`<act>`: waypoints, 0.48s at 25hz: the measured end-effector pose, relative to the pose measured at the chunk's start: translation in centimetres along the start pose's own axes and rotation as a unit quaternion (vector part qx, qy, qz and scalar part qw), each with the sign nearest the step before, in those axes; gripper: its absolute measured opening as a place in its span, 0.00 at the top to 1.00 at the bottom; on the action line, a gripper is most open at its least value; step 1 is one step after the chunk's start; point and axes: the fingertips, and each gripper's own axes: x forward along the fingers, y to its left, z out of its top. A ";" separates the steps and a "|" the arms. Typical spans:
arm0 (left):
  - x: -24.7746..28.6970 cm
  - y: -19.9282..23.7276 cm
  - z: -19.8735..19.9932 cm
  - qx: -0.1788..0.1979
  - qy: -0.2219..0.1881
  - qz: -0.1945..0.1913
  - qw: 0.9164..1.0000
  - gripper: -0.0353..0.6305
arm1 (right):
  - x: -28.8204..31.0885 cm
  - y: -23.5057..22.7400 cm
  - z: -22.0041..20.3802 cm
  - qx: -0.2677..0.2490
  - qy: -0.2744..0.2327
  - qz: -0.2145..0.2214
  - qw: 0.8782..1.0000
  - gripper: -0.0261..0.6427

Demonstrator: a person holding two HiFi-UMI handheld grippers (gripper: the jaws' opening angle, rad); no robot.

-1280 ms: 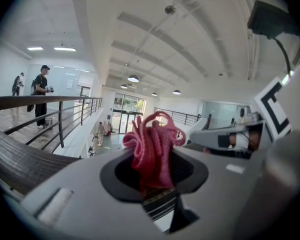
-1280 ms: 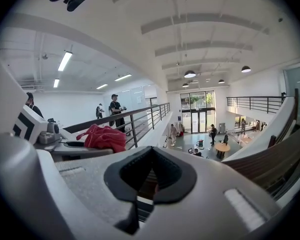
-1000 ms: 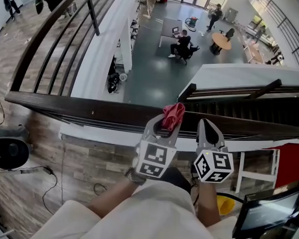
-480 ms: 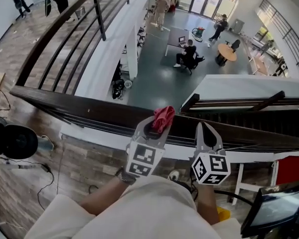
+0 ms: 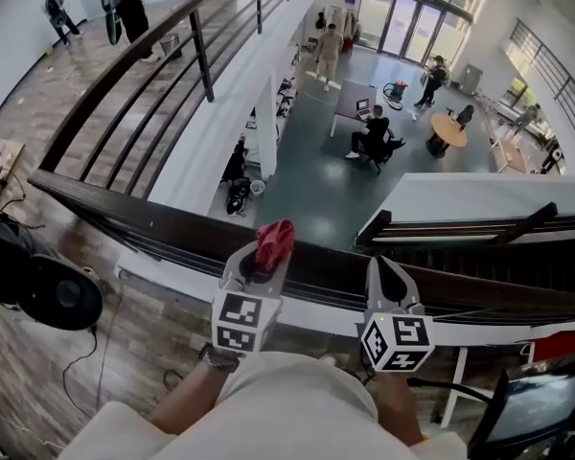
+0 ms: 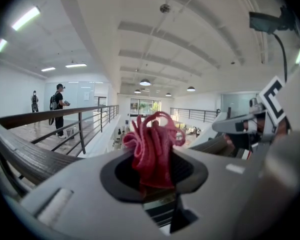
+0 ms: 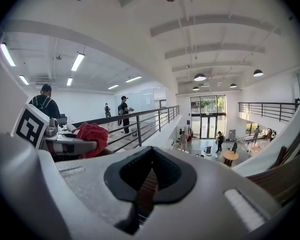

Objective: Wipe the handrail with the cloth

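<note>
Poking up from the left tongs (image 6: 154, 179), cloth (image 6: 152, 143) seemingly overhangs handrail (image 5: 153, 223).

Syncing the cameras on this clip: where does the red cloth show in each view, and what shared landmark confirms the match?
Head view: red cloth just left of centre, at the tips of the left gripper.
Left gripper view: red cloth at centre, clamped between the jaws.
Right gripper view: red cloth left of centre, in the left gripper.
Shared landmark: the black-posted balcony railing.
</note>
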 end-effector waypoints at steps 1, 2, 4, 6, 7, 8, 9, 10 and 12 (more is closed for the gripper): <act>0.2 0.0 0.0 0.001 0.005 0.001 1.000 0.75 | 0.1 -0.2 -0.3 0.003 0.003 0.004 1.000 0.96; 0.4 0.0 0.1 0.001 0.009 0.001 1.000 0.75 | 0.2 -0.4 -0.5 0.007 0.005 0.007 1.000 0.96; 0.8 -0.3 0.1 -0.002 0.016 -0.002 1.000 0.75 | 0.3 -0.6 -0.9 0.012 0.005 0.014 1.000 0.96; 1.1 -0.7 0.2 -0.004 0.020 -0.005 1.000 0.75 | 0.3 -0.5 -0.9 0.015 0.004 0.025 1.000 0.96; 1.2 -1.0 0.3 -0.004 0.021 -0.006 1.000 0.75 | 0.4 -0.5 -0.8 0.016 0.004 0.031 0.999 0.96; 1.3 -1.3 0.4 -0.004 0.021 -0.006 1.000 0.75 | 0.4 -0.4 -0.7 0.018 0.005 0.036 0.999 0.96; 1.4 -1.5 0.5 -0.003 0.021 -0.006 1.000 0.75 | 0.5 -0.3 -0.5 0.019 0.005 0.041 0.999 0.96; 1.5 -1.8 0.6 -0.002 0.021 -0.007 1.000 0.75 | 0.5 -0.3 -0.5 0.019 0.006 0.045 0.999 0.96; 1.6 -2.3 0.6 -0.004 0.020 -0.007 1.000 0.75 | 0.4 -0.1 -0.5 0.019 0.007 0.052 0.998 0.96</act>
